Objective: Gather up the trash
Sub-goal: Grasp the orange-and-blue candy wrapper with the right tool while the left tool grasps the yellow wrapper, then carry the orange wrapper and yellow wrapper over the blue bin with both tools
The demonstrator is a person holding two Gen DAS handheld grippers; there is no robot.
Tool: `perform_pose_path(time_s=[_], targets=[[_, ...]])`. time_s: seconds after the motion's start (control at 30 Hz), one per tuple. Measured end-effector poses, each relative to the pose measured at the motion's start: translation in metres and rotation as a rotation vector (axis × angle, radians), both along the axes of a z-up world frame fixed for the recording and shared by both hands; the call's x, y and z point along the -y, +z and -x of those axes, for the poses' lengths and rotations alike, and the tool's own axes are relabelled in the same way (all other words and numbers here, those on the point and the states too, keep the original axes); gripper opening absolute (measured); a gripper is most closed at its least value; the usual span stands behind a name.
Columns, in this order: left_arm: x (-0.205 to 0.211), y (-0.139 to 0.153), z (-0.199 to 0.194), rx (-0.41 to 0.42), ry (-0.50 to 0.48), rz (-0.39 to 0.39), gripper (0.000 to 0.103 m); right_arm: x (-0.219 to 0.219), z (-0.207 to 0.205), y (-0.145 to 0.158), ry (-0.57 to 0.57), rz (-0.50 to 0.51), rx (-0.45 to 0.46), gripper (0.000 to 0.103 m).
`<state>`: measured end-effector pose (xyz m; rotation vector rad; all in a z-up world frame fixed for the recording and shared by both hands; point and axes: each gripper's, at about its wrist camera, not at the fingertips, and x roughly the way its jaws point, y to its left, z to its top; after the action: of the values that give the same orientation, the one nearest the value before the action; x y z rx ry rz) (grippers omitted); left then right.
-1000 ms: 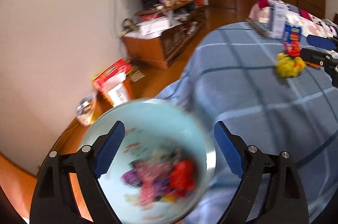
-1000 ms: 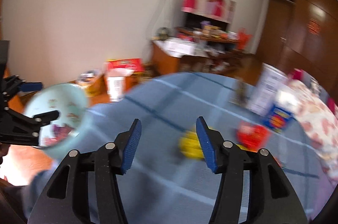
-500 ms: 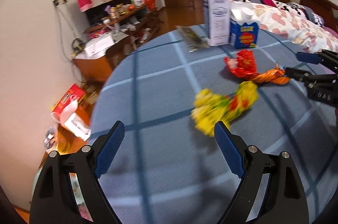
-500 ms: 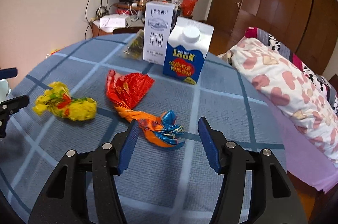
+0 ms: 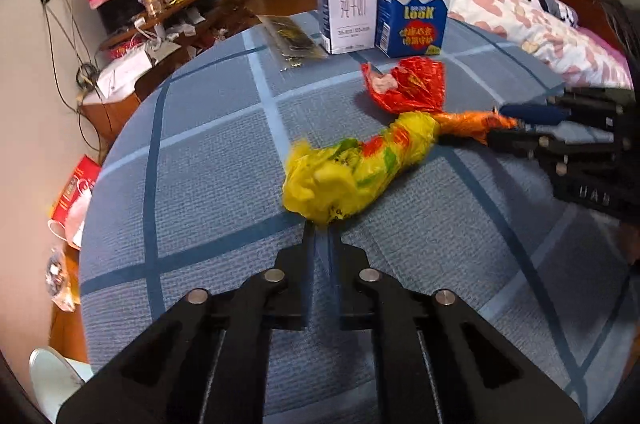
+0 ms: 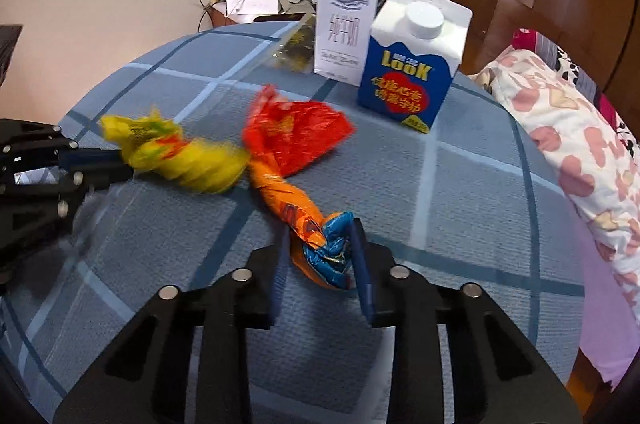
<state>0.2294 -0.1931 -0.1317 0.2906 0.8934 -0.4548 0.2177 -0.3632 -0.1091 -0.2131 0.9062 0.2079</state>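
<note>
Left gripper: your left gripper point(image 5: 322, 230) is pinched tight on the near end of the yellow wrapper point(image 5: 352, 172). The two fingers are almost touching.

Right gripper: your right gripper point(image 6: 320, 244) has its fingers on both sides of the blue tip of the orange wrapper point(image 6: 298, 212). They press on it, with the crumpled tip filling the gap.

Yellow wrapper: it lies near the middle of the bench point(image 5: 208, 184). Its far end touches the orange wrapper.

Orange wrapper: it is twisted like a rope. It lies on the bench toward the bed-side edge.

Red wrapper: the red wrapper point(image 5: 408, 86) lies open and crumpled just behind the orange one, touching it.

Cartons: a white milk carton point(image 5: 348, 8) and a blue carton point(image 5: 412, 14) stand upright side by side near the far edge of the bench.

Small packet: a clear packet point(image 5: 290, 42) lies flat just beside the white carton, near the far edge.

Bed: the bed point(image 6: 576, 140) with pink hearts is next to the bench.
</note>
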Motion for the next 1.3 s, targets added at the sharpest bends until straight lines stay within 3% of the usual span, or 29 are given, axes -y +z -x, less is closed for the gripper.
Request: perform_pose_path(time_s=[0.3, 0.53, 0.93, 1.3], targets=[[-0.019, 0.014, 0.011, 0.038, 0.003, 0.021, 0.005, -0.010, 0.018, 0.007, -0.006, -0.021, 0.034, 0.025], [-0.043, 0.033, 0.026, 0.106, 0.070, 0.018, 0.005, -0.004, 0.036, 0.021, -0.065, -0.029, 0.104, 0.025], [-0.108, 0.043, 0.053, 0.147, 0.232, 0.012, 0.005, -0.056, 0.045, 0.036, -0.011, -0.074, 0.180, 0.025], [-0.140, 0.051, 0.063, 0.188, 0.295, 0.026, 0.005, -0.090, 0.045, 0.041, 0.019, -0.102, 0.220, 0.025]])
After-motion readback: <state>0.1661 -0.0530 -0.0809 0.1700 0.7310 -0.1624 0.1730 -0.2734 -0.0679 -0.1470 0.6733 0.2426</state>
